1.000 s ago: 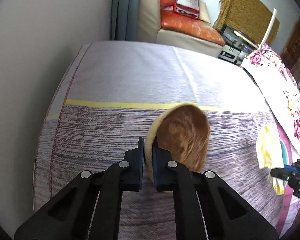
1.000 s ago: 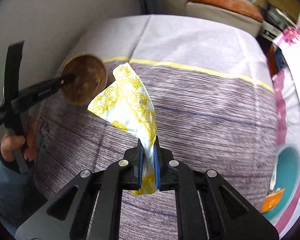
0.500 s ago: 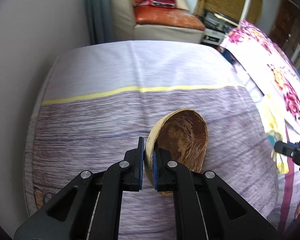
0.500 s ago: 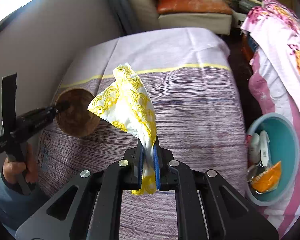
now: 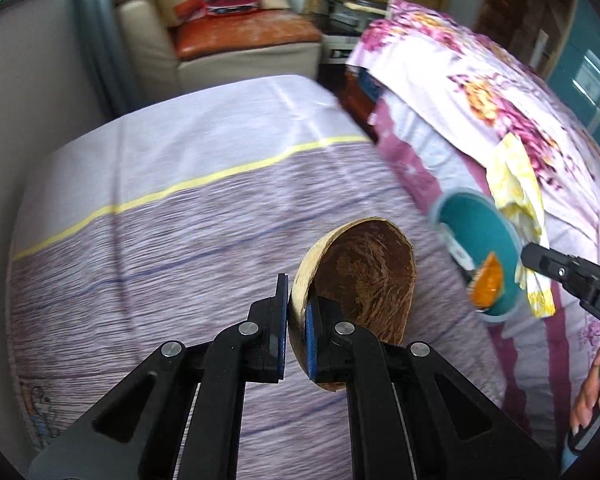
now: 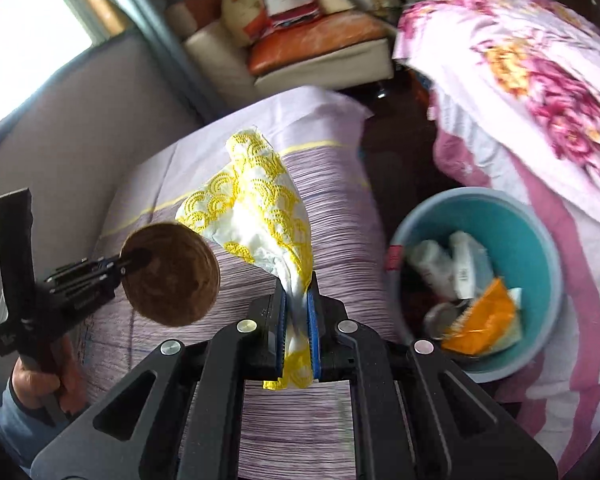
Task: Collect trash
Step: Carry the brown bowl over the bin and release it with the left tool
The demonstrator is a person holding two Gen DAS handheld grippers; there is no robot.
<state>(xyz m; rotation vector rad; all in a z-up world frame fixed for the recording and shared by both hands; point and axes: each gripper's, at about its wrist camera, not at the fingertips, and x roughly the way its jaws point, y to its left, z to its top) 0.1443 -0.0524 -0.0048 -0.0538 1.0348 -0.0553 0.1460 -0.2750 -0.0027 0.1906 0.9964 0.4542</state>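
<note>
Left claw: my left gripper point(image 5: 296, 314) is clamped narrow on the rim of a coconut shell half point(image 5: 360, 276), one pad on the pale outer side, the other inside the brown fibrous hollow.
Shell position: I hold it on edge in the air above the striped purple bedspread point(image 5: 160, 264); from my right camera it shows as a brown disc point(image 6: 172, 274) at the tip of the left claw point(image 6: 134, 258).
Right claw: my right gripper point(image 6: 297, 320) is pinched tight on a crumpled white-and-yellow patterned wrapper point(image 6: 256, 208); its bulk stands up above the pads and a short end hangs below them.
Bin: a teal basin point(image 6: 540, 240) sits on the floor between the striped bed and the floral-covered bed point(image 6: 540, 80), down to the right of my right claw.
Bin contents: an orange packet point(image 6: 484, 316), white pieces and other blurred scraps I cannot make out.
Left hand: it grips the handle low at the frame's left edge point(image 6: 40, 380), with a blue sleeve below.
Beyond the bed: a cream sofa with an orange cushion point(image 6: 320, 32).
</note>
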